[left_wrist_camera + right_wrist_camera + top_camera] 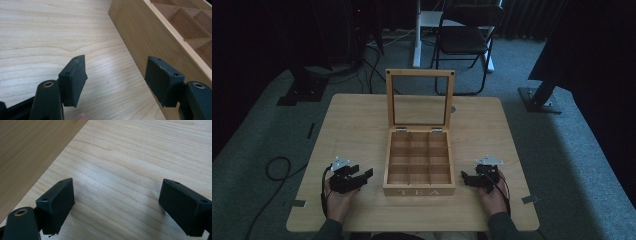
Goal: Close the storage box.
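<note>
Left gripper [368, 176] released, 9 o'clock of tea box [419, 190] | right gripper [464, 178] released, 3 o'clock | lid [420, 73] upright | advice: approach box walls squarely, grip evenly.

Dim room from above, bright and crisp up close.

From the high view the room is murky: the table [362, 130] catches a weak, flat light, the carpet fades to near black at the edges, and the corners are lost in darkness (the folding chair [464, 35] at the back is barely readable), with a soft, grainy look overall. In the left gripper view and right gripper view the wood grain is well lit and sharp, a pale sheen lies on the tabletop between the jaws, soft shadows sit under the pads, and the nearest black parts blur slightly at the bottom edge.
</note>
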Demonstrator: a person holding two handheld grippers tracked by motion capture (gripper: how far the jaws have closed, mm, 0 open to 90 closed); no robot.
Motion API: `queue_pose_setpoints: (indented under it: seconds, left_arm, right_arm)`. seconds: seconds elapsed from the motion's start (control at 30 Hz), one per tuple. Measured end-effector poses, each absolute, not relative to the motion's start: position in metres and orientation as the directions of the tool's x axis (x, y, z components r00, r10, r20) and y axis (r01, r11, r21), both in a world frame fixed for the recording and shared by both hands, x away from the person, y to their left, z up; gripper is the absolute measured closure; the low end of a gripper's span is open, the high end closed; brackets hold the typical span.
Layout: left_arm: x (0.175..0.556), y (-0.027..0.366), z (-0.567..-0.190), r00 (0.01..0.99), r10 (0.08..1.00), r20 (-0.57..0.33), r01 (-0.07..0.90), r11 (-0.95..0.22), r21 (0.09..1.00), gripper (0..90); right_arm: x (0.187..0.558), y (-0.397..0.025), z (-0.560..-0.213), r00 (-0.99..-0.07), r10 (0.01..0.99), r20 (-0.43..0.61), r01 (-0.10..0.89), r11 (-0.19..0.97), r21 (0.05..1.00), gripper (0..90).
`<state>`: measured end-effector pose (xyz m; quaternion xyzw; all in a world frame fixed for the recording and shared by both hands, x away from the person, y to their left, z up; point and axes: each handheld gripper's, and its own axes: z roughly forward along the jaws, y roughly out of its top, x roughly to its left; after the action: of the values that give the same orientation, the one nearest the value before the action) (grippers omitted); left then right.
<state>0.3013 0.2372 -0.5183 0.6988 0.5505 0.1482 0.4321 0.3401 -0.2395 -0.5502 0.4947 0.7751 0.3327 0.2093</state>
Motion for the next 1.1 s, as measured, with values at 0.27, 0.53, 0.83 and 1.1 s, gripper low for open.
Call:
queue_pose_setpoints:
  seconds: [0.27, 0.53, 0.83, 1.1]
  left_arm:
    - [0.300, 0.239, -0.517, 0.333, 0.907, -0.258, 0.638, -0.015, 0.770, 35.3]
    - [0.301, 0.242, -0.513, 0.307, 0.915, -0.262, 0.657, -0.005, 0.754, 38.2]
    - [0.302, 0.238, -0.495, 0.354, 0.909, -0.221, 0.627, -0.056, 0.777, 38.2]
    - [0.307, 0.234, -0.475, 0.388, 0.910, -0.147, 0.582, -0.118, 0.805, 37.9]
  right_arm:
    - [0.340, -0.239, -0.550, -0.422, 0.906, 0.005, 0.628, 0.289, 0.723, 12.6]
    - [0.340, -0.239, -0.550, -0.419, 0.908, 0.006, 0.629, 0.286, 0.723, 12.6]
    - [0.340, -0.239, -0.550, -0.419, 0.908, 0.005, 0.629, 0.286, 0.723, 12.6]
    - [0.340, -0.239, -0.550, -0.419, 0.908, 0.005, 0.628, 0.286, 0.723, 12.8]
